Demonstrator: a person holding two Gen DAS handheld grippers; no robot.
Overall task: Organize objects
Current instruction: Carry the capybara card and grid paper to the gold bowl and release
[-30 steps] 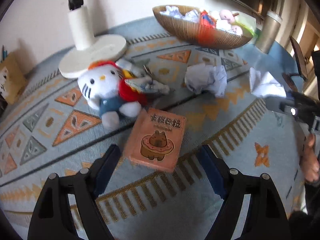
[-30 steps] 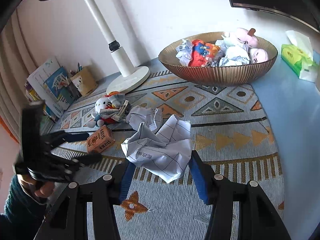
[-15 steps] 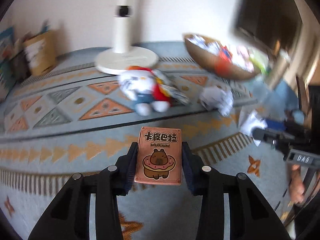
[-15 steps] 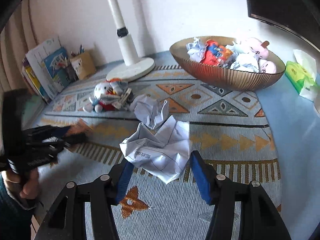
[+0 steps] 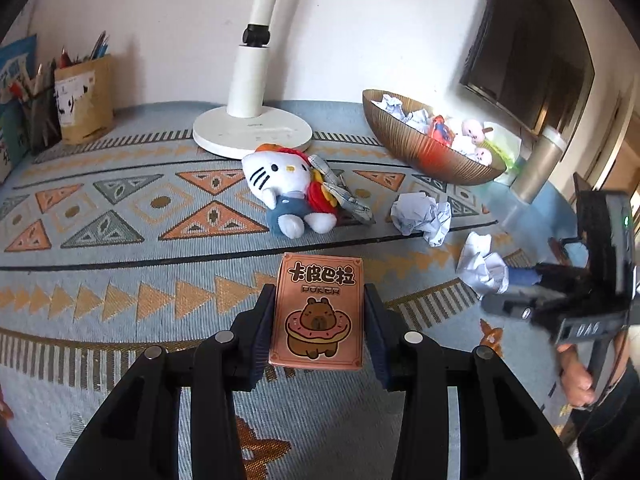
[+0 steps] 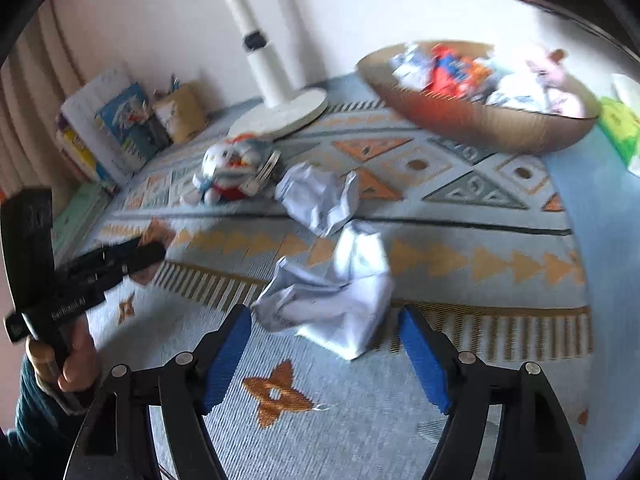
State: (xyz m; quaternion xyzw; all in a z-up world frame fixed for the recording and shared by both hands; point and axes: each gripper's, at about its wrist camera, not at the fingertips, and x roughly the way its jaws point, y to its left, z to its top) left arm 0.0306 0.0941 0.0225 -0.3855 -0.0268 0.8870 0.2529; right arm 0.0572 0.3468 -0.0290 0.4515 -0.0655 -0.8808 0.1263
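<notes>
2 grippers | L gripper [image 5: 319,322] clamps card box [image 5: 318,310], "POKER" | R gripper [image 6: 325,354] open, over paper [image 6: 334,294]

Two hand-held grippers are showing: the left hand-held gripper [image 5: 319,316] and the right hand-held gripper [image 6: 326,354]. One card box [image 5: 319,312], one white cat plush toy [image 5: 286,192] and one white lamp [image 5: 252,128] are sitting out, and one brown bowl [image 5: 424,152] is holding several small toys and paper balls, too jumbled to count. Two crumpled paper balls are lying outside the bowl, a far paper ball [image 6: 320,196] and a near paper ball [image 6: 336,300], and one paper bag of pencils [image 5: 82,100] is standing at the back of the desk [image 5: 120,208].
</notes>
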